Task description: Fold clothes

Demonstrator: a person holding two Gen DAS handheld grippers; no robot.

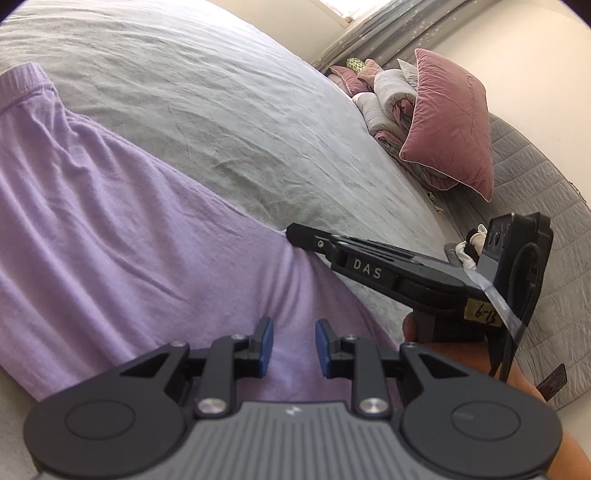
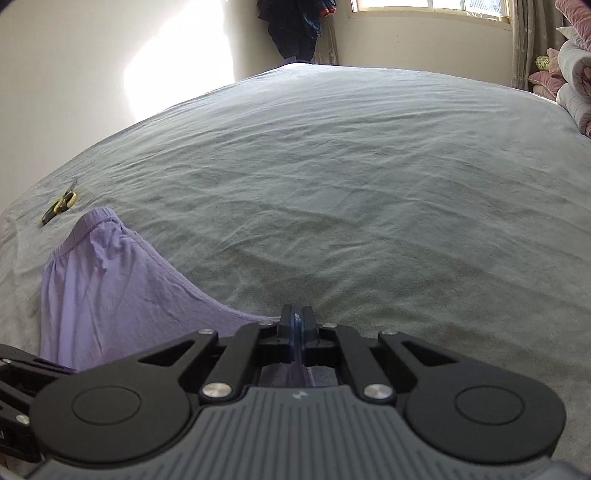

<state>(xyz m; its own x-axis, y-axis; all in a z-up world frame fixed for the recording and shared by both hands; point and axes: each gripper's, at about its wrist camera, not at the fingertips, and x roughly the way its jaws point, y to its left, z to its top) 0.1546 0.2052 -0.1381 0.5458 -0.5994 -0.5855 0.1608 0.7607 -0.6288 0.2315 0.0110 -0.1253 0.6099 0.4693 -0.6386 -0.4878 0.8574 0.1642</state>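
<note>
A lilac garment (image 1: 110, 229) with an elastic waistband lies spread on the grey bed sheet (image 1: 221, 110). My left gripper (image 1: 294, 345) is open, its blue pads (image 1: 266, 347) just above the cloth near its lower part. My right gripper (image 1: 291, 232) comes in from the right in the left wrist view and pinches the garment's edge. In the right wrist view my right gripper (image 2: 297, 325) is shut on the lilac garment (image 2: 110, 288), with cloth showing between and below the jaws. The waistband lies at the far left.
Yellow-handled scissors (image 2: 61, 203) lie on the sheet (image 2: 332, 184) left of the waistband. Pink pillows (image 1: 450, 122) and rolled bedding (image 1: 388, 96) are stacked at the bed's head. A window and curtain (image 2: 517, 44) stand behind, and dark clothes (image 2: 295, 29) hang on the wall.
</note>
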